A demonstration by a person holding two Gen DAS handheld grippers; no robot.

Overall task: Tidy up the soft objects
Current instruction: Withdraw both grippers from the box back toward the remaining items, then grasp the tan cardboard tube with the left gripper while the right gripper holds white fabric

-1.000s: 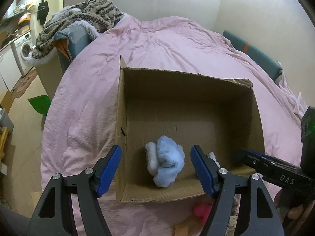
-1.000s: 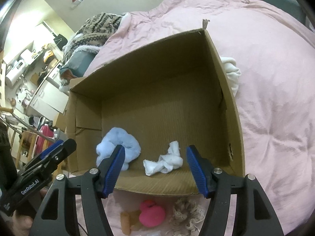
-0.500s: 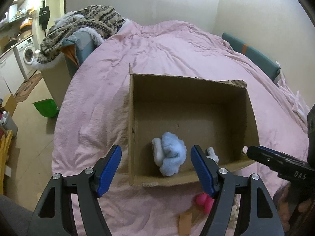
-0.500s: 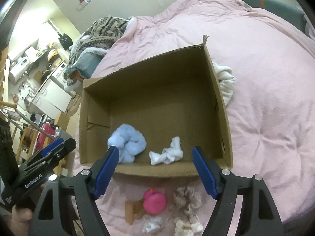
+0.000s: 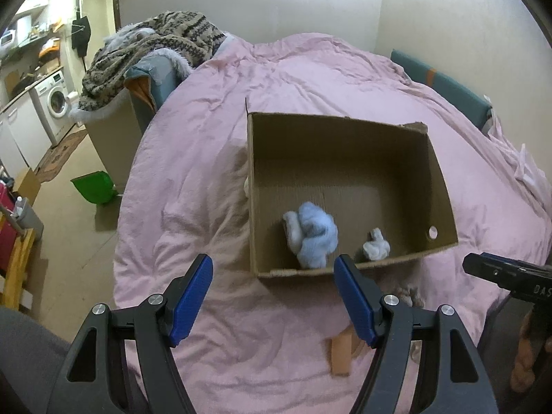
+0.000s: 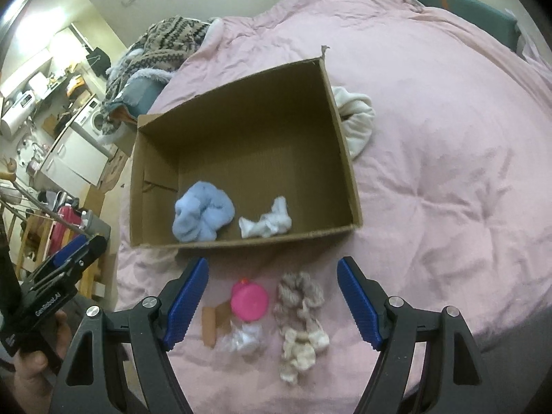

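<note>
A cardboard box [image 5: 331, 138] [image 6: 241, 103] stands open on the pink duvet. Inside, near its front wall, lie a fluffy light blue cloth [image 5: 312, 236] [image 6: 203, 212] and a small white cloth [image 5: 376, 248] [image 6: 265, 222]. In front of the box lie a pink round item [image 6: 249, 299], a grey-beige scrunchie [image 6: 300, 293], a cream scrunchie [image 6: 302, 348], a clear crinkled piece [image 6: 243, 339] and a tan block [image 6: 212, 322]. My left gripper [image 5: 272, 265] hovers open before the box's front left corner. My right gripper [image 6: 273, 264] hovers open above the loose items, holding nothing.
A white garment [image 6: 357, 120] lies against the box's right side. A patterned blanket [image 5: 151, 51] is heaped on a chair at the bed's far left. The floor, a green dustpan [image 5: 93, 189] and a washing machine [image 5: 55, 103] lie left of the bed.
Both grippers have drawn back and up from the box, which now looks smaller. The right jaws have widened. The loose items in front of the box have come into full view.
</note>
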